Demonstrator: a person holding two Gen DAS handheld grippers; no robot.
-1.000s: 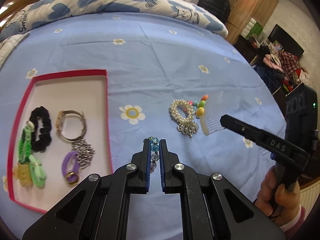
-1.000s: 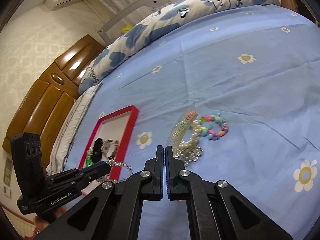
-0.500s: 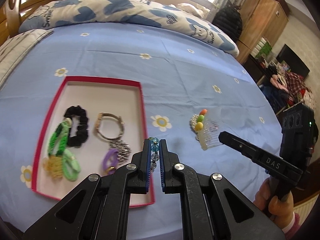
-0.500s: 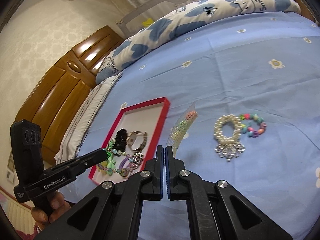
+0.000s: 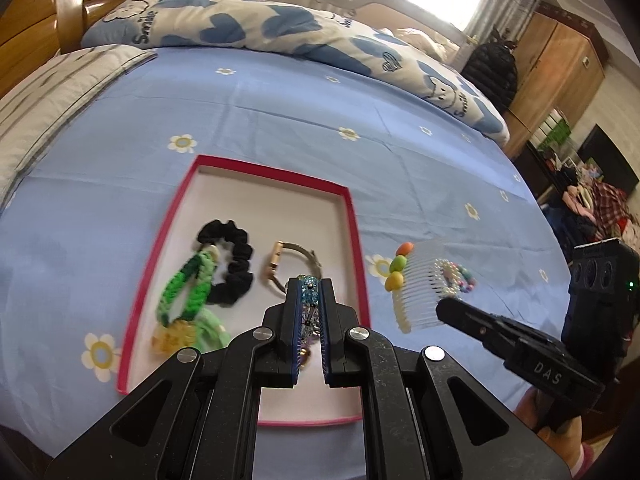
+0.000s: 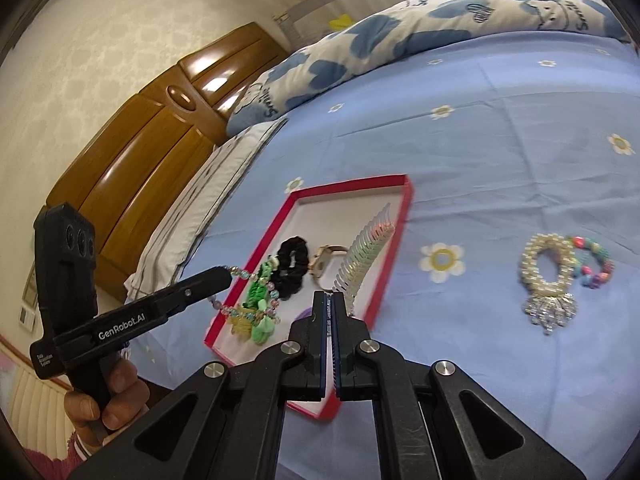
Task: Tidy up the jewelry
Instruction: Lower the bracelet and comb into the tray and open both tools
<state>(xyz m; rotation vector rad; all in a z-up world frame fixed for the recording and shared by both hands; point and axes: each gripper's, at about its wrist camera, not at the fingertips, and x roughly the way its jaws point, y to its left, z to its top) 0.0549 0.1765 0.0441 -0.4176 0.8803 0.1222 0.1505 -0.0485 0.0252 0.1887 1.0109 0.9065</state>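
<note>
My left gripper [image 5: 310,286] is shut on a blue and clear beaded bracelet [image 5: 309,300], held above the red-rimmed tray [image 5: 354,216]; the bracelet hangs from it in the right wrist view [image 6: 256,296]. My right gripper [image 6: 330,298] is shut on a clear hair comb [image 6: 366,252] with coloured beads, held in the air near the tray's right rim [image 6: 394,248]; the comb shows in the left wrist view [image 5: 420,280]. The tray holds a black scrunchie [image 5: 232,260], a gold watch [image 5: 280,266] and green bands [image 5: 188,288]. A pearl bracelet [image 6: 546,264] and a colourful bead bracelet [image 6: 596,264] lie on the blue sheet.
A blue flowered sheet [image 5: 280,120] covers the bed. A folded quilt [image 5: 280,36] lies at the far edge and a striped pillow [image 5: 52,92] at the left. A wooden headboard [image 6: 140,152] stands behind. A wardrobe [image 5: 560,64] and clutter stand at the right.
Both grippers have moved left toward the tray. The left one now holds the beaded bracelet over the tray. The right one has carried the comb off the sheet to the tray's right rim.
</note>
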